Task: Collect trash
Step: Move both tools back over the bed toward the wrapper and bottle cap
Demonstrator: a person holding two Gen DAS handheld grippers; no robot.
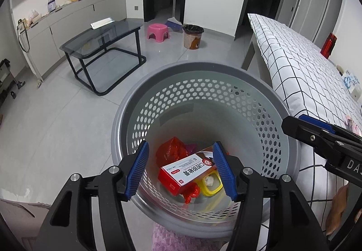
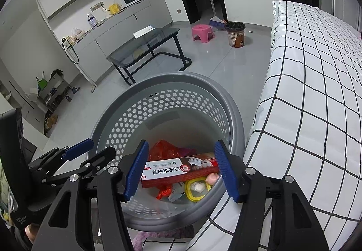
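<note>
A grey perforated basket (image 1: 144, 101) stands on the floor beside the bed; it also shows in the right wrist view (image 2: 235, 115). Inside lie a red-and-white toothpaste box (image 1: 181, 171), a crumpled red plastic bag (image 1: 172, 149) and a small yellow-rimmed container (image 1: 211, 183). The right wrist view shows the box (image 2: 178, 171), the bag (image 2: 163, 148), the container (image 2: 198, 187) and a small pink toy (image 2: 212, 177). My left gripper (image 1: 181, 169) hangs open and empty above the basket. My right gripper (image 2: 181, 169) is open and empty above it too. Each shows in the other's view, the right (image 1: 303, 125) and the left (image 2: 90, 149).
A bed with a white checked cover (image 1: 305, 74) runs along the right, close to the basket. A glass table (image 1: 101, 36), a pink stool (image 1: 157, 30), a broom (image 1: 174, 22) and a brown patterned bin (image 1: 192, 36) stand further back. A pink fluffy mat (image 1: 167, 237) lies under the basket.
</note>
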